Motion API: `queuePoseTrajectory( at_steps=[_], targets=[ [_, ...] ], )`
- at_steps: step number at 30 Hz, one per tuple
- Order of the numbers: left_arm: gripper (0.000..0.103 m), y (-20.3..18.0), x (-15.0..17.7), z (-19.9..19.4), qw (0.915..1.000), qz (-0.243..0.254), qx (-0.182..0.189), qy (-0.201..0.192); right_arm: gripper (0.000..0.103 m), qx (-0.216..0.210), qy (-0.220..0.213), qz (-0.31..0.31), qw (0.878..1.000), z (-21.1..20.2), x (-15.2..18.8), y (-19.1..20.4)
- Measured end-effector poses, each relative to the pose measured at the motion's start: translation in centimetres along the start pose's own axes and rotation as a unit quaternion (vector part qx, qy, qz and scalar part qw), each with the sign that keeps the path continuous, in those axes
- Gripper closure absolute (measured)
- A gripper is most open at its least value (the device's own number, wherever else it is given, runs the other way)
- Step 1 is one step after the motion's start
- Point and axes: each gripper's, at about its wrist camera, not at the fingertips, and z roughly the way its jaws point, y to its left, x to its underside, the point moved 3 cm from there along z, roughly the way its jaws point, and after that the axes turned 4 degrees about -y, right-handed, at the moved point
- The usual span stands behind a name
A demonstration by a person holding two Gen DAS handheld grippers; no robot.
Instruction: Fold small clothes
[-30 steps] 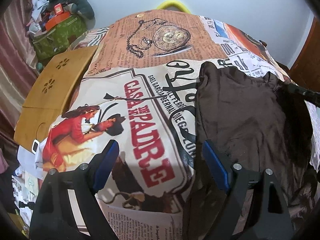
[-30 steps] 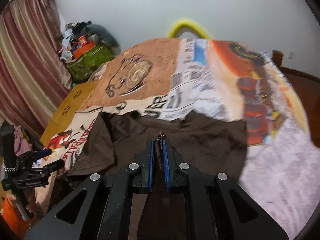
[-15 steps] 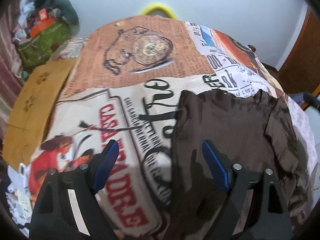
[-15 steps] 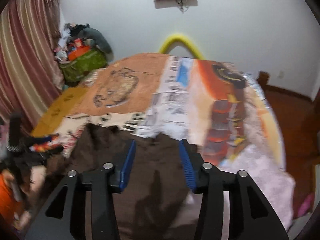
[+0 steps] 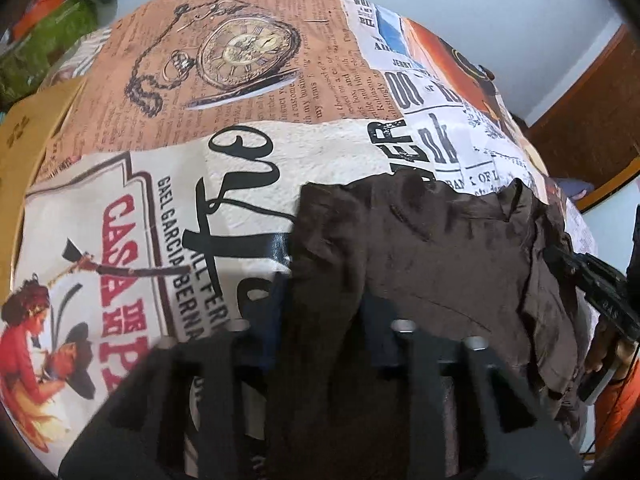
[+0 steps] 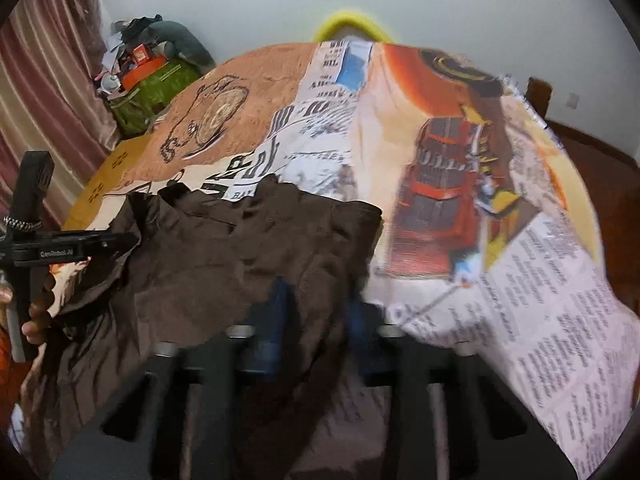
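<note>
Left gripper [image 5: 320, 304] closing around brown garment [image 5: 420, 248], right gripper [image 6: 316, 312] clenched on it, over "CASA" bedspread [image 5: 120, 216]

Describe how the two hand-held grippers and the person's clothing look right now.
Each hand-held gripper is black with cut-out finger frames, silver bolts and blue pads: left, right. White "GenRobot.AI" lettering marks the left one's side. An orange sleeve shows at the frame edge.

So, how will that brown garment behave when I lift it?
Probably floppy: the garment lies wrinkled and bunched on the bedspread, so it should sag between grip points. Likely light for its size, as the cloth looks thin. If pushed, it may crumple rather than slide flat, judging by its rumpled edges.
</note>
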Motion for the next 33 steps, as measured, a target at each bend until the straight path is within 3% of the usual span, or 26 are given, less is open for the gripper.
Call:
queuePoseTrajectory(
  at_steps=[2, 3, 12, 16, 18, 21, 24, 33],
  targets=[
    [0.094, -0.4, -0.1, -0.3, 0.9996, 0.017, -0.022, -0.004, 0.097, 0.001, -0.003, 0.0, 1.0, 0.3, -0.2, 0.1],
    [0.094, -0.6, -0.3, -0.6, 0.9993, 0.024, -0.027, -0.01, 0.098, 0.009, -0.008, -0.01, 1.0, 0.2, -0.4, 0.3],
    [0.095, -1.9, -4.2, -1.9, 0.9962, 0.024, -0.048, -0.068, 0.099, 0.064, -0.041, -0.023, 0.997, -0.6, -4.4, -0.9],
    [0.093, -1.8, -4.8, -0.9, 0.9962, 0.009, -0.066, -0.057, 0.097, 0.071, -0.05, 0.006, 0.996, -1.0, -5.8, -1.2],
    [0.08, -1.8, -4.4, -0.8, 0.9972, 0.009, -0.06, -0.044, 0.091, 0.067, -0.053, 0.011, 0.996, -1.5, -6.0, -0.9],
    [0.055, -2.0, -3.6, -1.9, 0.996, 0.024, -0.068, -0.052, 0.07, 0.07, -0.066, -0.008, 0.995, -2.8, -5.8, 0.0],
    [0.051, -2.7, -2.4, -4.2, 0.9916, 0.059, -0.087, -0.075, 0.062, 0.076, -0.079, -0.039, 0.993, -4.5, -5.1, 0.8],
    [0.04, -5.3, 2.7, -12.9, 0.9846, 0.095, -0.09, -0.116, 0.062, 0.061, -0.084, -0.066, 0.992, -10.1, -1.2, 2.8]
  ],
)
